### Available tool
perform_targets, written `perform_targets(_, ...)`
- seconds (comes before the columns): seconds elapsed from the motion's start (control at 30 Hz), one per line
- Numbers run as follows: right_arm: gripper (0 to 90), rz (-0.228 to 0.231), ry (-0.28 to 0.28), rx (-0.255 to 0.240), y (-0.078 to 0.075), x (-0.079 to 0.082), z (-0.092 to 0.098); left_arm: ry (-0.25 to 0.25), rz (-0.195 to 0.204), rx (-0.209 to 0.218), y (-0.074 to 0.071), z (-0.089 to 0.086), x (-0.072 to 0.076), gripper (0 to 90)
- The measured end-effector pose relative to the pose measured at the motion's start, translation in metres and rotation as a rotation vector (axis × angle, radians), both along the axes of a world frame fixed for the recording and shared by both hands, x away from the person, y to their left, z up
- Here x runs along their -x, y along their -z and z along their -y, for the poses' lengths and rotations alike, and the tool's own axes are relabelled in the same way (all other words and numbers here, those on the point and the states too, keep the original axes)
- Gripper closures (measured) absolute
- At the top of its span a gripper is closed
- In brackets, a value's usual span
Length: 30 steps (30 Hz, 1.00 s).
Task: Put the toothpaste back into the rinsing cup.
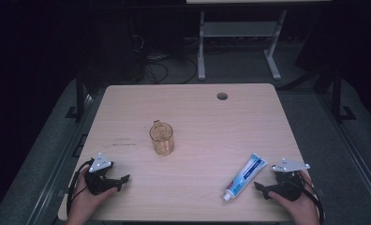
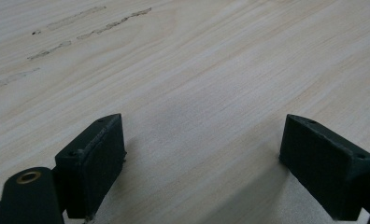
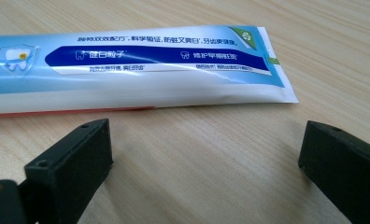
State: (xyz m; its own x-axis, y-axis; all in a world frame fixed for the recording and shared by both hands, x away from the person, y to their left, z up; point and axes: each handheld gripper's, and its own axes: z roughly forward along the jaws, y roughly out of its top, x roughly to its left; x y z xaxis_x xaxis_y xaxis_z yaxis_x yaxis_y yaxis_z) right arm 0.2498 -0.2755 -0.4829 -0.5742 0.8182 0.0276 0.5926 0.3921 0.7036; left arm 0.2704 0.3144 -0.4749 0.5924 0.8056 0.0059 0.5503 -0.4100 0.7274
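Right claw (image 1: 263,188): jaws wide apart, empty, resting low at the near right of the table (image 1: 197,108).
Left claw (image 1: 120,180): jaws spread, empty, over bare wood at the near left.
Tube (image 1: 245,176): lies flat just beside the right claw, cap toward the near edge, crimped end away.
Risk: the tube is flat and slick; a pinch across its soft middle could likely squeeze paste or let it slide off toward the near edge.
Cup (image 1: 162,138): clear, upright at mid table, well apart from both claws.
Obstruction: nothing stands between right claw and tube.
Hole (image 1: 222,96): at the far side.
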Motion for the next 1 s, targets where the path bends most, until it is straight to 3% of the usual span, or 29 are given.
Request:
perform_targets(0.27, 3.8, 0.002, 0.008, -0.004, 0.0, 0.001, 0.001, 0.0, 0.0, 0.001, 0.0, 0.0, 0.0, 13.1)
perform_targets(0.37, 15.5, 0.019, 0.031, -0.021, -0.001, 0.004, 0.004, 0.0, 0.001, 0.0, 0.0, 0.0, 0.0, 13.2)
perform_targets(0.47, 19.3, -0.001, 0.027, -0.041, -0.004, 0.005, 0.007, 0.001, 0.0, -0.001, 0.0, 0.0, 0.0, 13.2)
perform_targets(0.8, 50.9, -0.001, 0.016, -0.055, -0.019, 0.008, 0.008, 0.002, 0.001, -0.001, 0.0, 0.0, 0.0, 13.2)
perform_targets(1.0, 82.3, -0.003, 0.019, -0.082, -0.025, 0.009, 0.009, 0.002, 0.001, -0.001, 0.0, 0.0, 0.0, 13.2)
